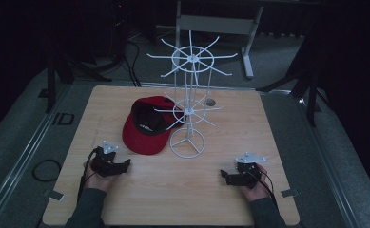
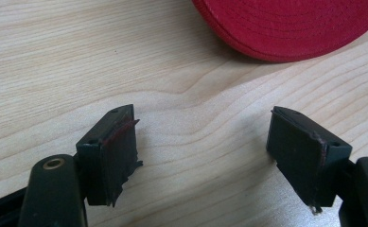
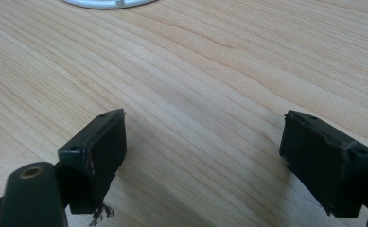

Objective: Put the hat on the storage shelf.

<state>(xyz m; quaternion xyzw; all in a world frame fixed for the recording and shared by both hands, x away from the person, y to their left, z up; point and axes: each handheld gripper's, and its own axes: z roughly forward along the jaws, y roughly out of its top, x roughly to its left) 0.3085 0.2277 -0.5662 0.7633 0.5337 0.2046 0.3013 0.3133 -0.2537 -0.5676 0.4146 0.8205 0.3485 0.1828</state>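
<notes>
Wooden table (image 1: 182, 190): cap (image 1: 144, 126) beyond left gripper (image 1: 125, 165)

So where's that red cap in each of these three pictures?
High view: the red cap lies left of centre on the wooden table, beside the white wire rack.
Left gripper view: its red brim fills the top right corner, beyond the open jaws.
Right gripper view: the cap is not in this picture; the rack's white base ring shows at the top edge.
Shared landmark: the pale wood grain of the table.
</notes>
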